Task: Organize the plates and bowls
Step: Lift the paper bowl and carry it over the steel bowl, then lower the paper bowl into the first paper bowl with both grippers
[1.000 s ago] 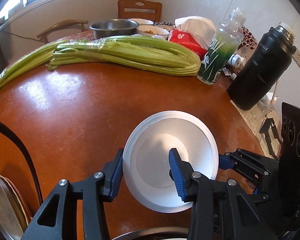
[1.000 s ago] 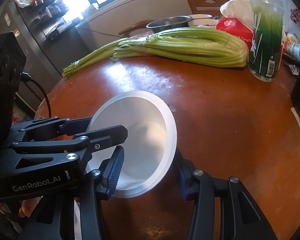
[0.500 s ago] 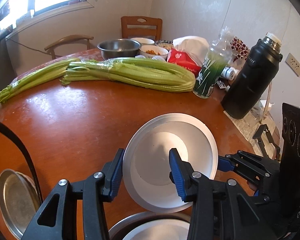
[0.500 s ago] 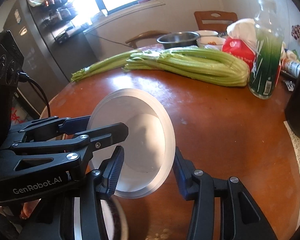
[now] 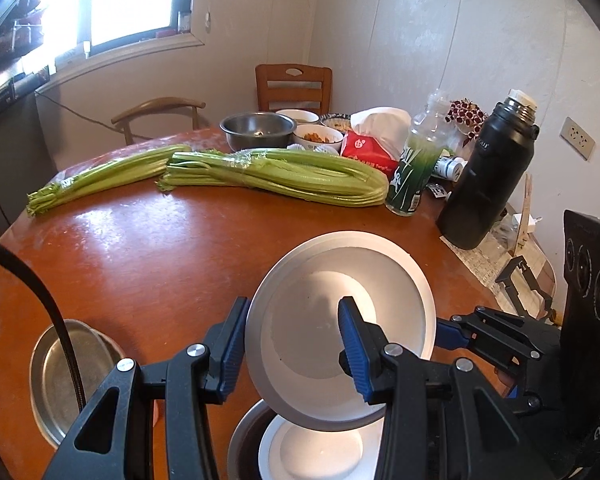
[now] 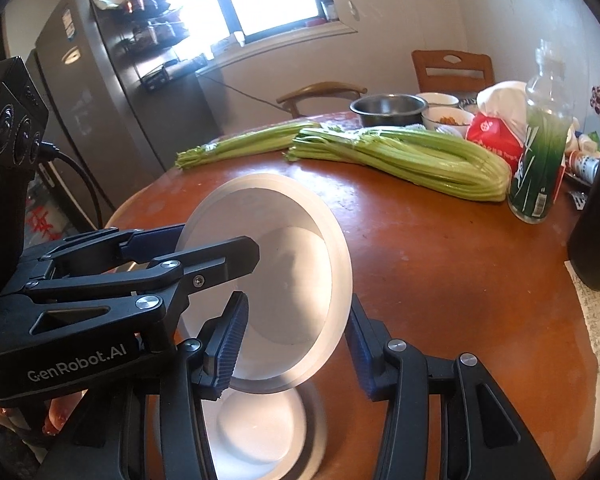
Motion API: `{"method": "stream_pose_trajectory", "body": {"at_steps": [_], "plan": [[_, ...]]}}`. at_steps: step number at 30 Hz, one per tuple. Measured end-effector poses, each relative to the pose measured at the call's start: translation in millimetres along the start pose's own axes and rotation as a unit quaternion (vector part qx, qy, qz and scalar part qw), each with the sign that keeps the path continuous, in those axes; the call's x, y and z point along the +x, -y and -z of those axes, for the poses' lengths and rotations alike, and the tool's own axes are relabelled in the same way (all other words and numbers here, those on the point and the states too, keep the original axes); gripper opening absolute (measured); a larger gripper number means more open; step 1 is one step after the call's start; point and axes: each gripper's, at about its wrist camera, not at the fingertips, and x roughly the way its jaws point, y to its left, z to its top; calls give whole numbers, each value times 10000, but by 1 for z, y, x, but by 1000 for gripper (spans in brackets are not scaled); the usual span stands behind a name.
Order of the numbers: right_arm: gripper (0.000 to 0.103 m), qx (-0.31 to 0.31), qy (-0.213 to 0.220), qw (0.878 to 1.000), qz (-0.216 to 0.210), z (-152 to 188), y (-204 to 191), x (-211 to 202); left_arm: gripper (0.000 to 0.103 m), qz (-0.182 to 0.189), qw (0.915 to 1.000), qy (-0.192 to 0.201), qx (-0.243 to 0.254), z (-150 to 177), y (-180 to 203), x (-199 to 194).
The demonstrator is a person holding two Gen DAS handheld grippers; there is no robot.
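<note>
**White Bowl Held by Both Hand-Held Grippers Above Stacked Dishes**

1. Left hand-held gripper [image 5: 292,344]: the jaws are clamped on the rim of the white bowl [image 5: 332,320]. One blue pad sits outside the wall at the bowl's 9 o'clock edge; the other pad sits inside the bowl.

2. Right hand-held gripper [image 6: 296,344]: the jaws are closed on the same white bowl [image 6: 292,264]. One pad lies inside the bowl; the other presses the outside at the 3 o'clock edge. In the left wrist view this gripper enters from 3 o'clock.

3. Position of the bowl: it is tilted, raised clear of the tabletop [image 5: 148,248], with its opening facing the cameras.

4. Directly below the bowl, at 6 o'clock, a white dish [image 5: 320,448] rests inside a metal basin [image 5: 240,444].

5. At 8 o'clock in the left wrist view, a metal plate [image 5: 48,380] lies on the tabletop, partly crossed by a black cable [image 5: 56,320].

6. Far zone, 11 to 1 o'clock: celery bunches [image 5: 276,176], a green bottle [image 5: 412,180], a black flask [image 5: 488,176], a red tissue pack [image 5: 368,152], a steel bowl [image 5: 256,128] and a wooden chair [image 5: 294,88].
</note>
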Motion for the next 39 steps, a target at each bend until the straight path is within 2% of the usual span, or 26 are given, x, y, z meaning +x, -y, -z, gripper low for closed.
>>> {"method": "stream_pose_trajectory", "body": {"at_steps": [19,39], "plan": [[51,-166,153,9997,-65,26,-40,-36,44,-50,9998,205,31,38,0,-55],[51,-78,-338,9994,-68,74,-41,-35,44,-34,9998,-195,25,83,10,-44]]}}
